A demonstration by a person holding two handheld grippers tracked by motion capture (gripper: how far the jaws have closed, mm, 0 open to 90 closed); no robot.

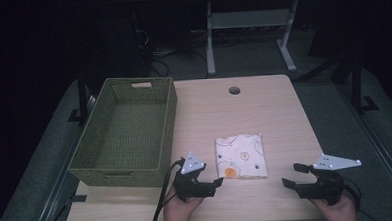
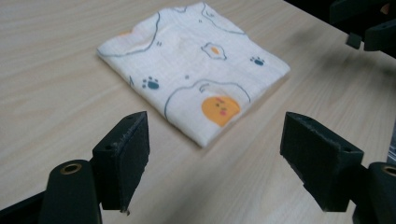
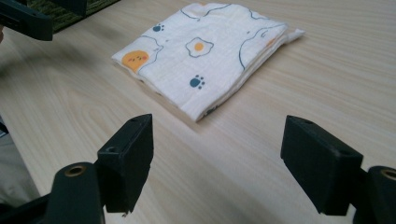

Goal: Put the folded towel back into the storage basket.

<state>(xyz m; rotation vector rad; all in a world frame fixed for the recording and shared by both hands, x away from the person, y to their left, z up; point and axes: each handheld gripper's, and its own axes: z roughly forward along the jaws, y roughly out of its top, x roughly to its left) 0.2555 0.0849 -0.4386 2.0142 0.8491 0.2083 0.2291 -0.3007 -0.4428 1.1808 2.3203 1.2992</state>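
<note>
Bare tabletop (image 1: 264,112) surrounds folded cloth (image 1: 239,156); basket (image 1: 127,133) well left

One folded cloth (image 1: 239,156), one green woven basket (image 1: 126,132), two grippers, one table (image 1: 264,107)

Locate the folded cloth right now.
In the high view the folded cloth lies flat on the table, right of the green basket, between the open left tool and open right tool, touching neither.
</note>
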